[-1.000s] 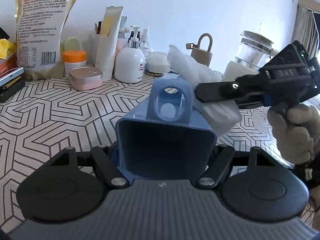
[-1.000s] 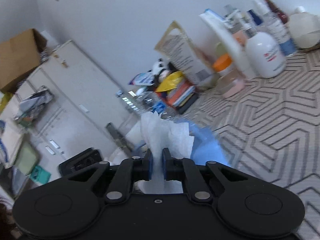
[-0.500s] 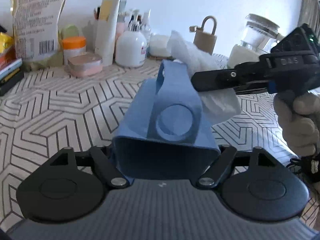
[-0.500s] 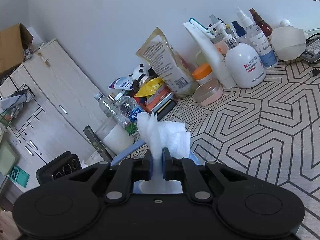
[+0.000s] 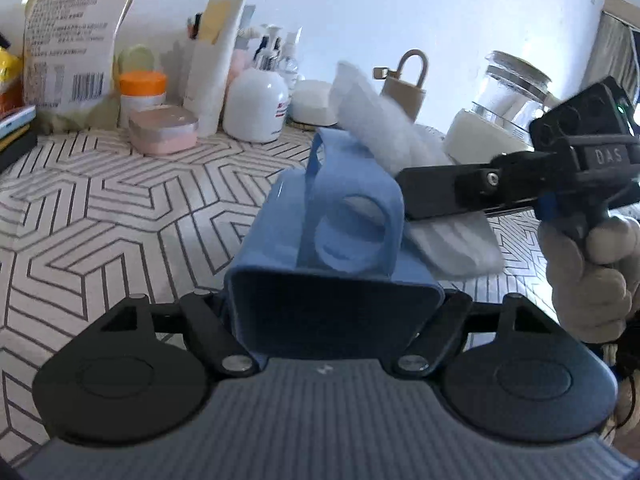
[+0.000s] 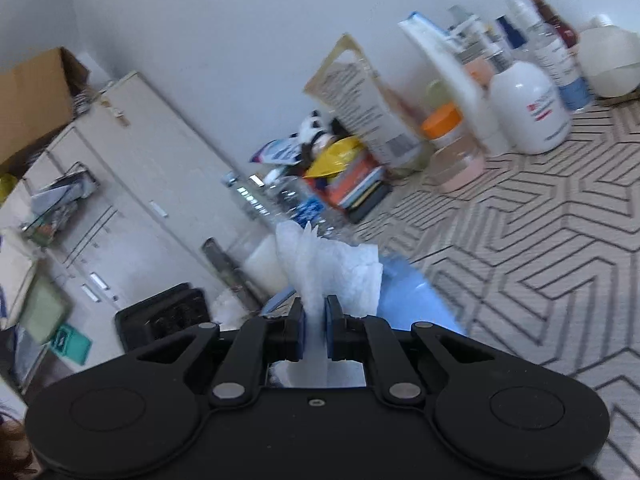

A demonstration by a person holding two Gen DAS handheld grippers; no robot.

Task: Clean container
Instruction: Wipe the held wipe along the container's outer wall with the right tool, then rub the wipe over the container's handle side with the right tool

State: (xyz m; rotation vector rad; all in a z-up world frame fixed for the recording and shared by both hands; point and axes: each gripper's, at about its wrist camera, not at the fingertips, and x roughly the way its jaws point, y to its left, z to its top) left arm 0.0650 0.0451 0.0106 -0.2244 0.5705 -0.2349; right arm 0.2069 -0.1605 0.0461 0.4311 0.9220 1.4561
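Mid-wipe: my left claw clamps the blue container (jaws just closed back on it), right claw pinches tissue against container's side. Inside not yet wiped, I'd judge.

One blue container. One white tissue. Two grippers: left, right. One gloved hand. On the counter: one printed bag, one orange-lidded jar, one pink tin, one white pump bottle, one glass kettle.
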